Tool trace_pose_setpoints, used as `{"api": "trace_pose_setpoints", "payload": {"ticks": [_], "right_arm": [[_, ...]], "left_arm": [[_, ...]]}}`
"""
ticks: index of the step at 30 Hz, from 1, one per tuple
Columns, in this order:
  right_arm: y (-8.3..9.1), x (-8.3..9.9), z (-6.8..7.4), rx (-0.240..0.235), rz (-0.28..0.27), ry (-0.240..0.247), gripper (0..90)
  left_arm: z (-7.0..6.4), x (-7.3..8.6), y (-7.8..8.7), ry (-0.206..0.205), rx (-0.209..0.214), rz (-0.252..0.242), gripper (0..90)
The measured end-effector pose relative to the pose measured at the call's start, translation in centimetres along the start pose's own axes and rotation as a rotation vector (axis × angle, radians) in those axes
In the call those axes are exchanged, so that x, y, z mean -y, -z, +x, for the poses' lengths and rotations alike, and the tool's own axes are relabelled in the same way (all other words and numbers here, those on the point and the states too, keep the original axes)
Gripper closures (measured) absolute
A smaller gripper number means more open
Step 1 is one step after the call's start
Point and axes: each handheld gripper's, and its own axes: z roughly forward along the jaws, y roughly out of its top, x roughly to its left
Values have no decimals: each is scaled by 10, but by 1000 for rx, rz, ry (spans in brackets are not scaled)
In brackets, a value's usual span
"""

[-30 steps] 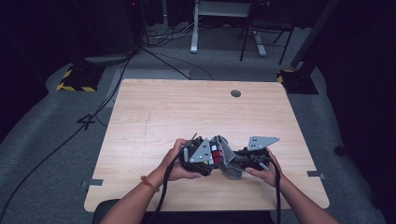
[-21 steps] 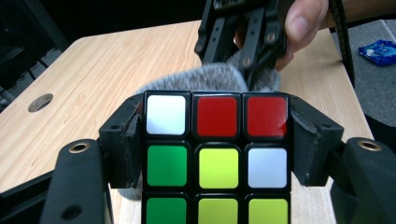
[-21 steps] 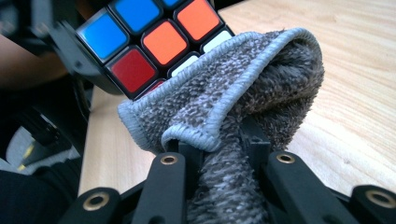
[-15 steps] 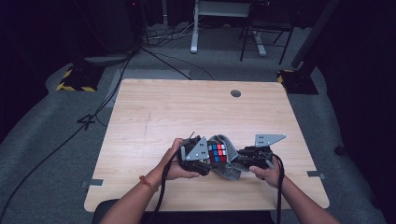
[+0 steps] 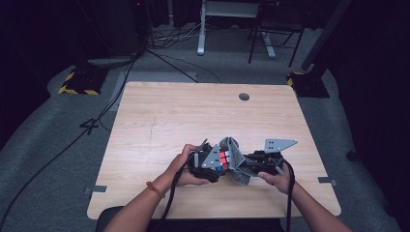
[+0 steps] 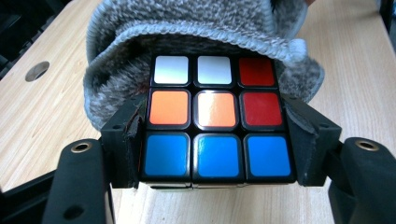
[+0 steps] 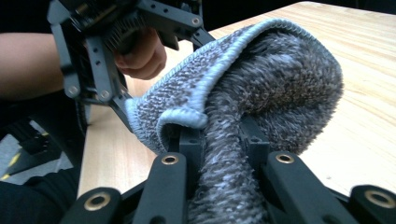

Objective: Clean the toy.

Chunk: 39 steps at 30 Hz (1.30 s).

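Observation:
A Rubik's cube point(image 6: 216, 117) with white, orange, red and blue stickers sits clamped between the jaws of my left gripper point(image 6: 216, 140), just above the table. A grey fluffy cloth point(image 6: 196, 32) drapes over the cube's far side. In the high view the cube point(image 5: 223, 160) shows red and blue between the two hands, with the cloth point(image 5: 234, 154) arched over it. My right gripper point(image 7: 219, 140) is shut on a bunched fold of the cloth point(image 7: 271, 93) and holds it up against the left gripper point(image 5: 205, 164). In the high view my right gripper point(image 5: 246, 166) is to the right of the cube.
The light wooden table point(image 5: 183, 116) has a round cable hole point(image 5: 244, 96) near its far edge. Beyond it stand a desk frame point(image 5: 232, 19), cables and yellow-black striped blocks point(image 5: 77, 84) on the grey floor.
The cloth has been drawn over the cube, so less of the coloured face shows than half a second ago. Both hands stay close together near the front edge.

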Motion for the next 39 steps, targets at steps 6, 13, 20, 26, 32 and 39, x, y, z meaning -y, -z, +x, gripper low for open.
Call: {"api": "trace_pose_setpoints", "payload": {"ticks": [6, 13, 20, 26, 32, 39], "right_arm": [[-7, 4, 1, 55, 75, 26, 762], [-18, 9, 2, 73, 172, 49, 761], [-2, -2, 6, 50, 62, 48, 762], [4, -7, 9, 63, 44, 68, 762], [-9, 0, 9, 78, 138, 78, 762], [-17, 1, 11, 94, 200, 90, 761]], "left_arm": [[1, -3, 8, 10, 4, -55, 333], [3, -5, 15, 16, 6, -93, 333], [0, -1, 5, -4, 17, -31, 333], [-1, -3, 7, -2, 23, -57, 333], [1, -5, 13, 11, 25, -91, 333], [3, -4, 16, 8, 12, -81, 333]]}}
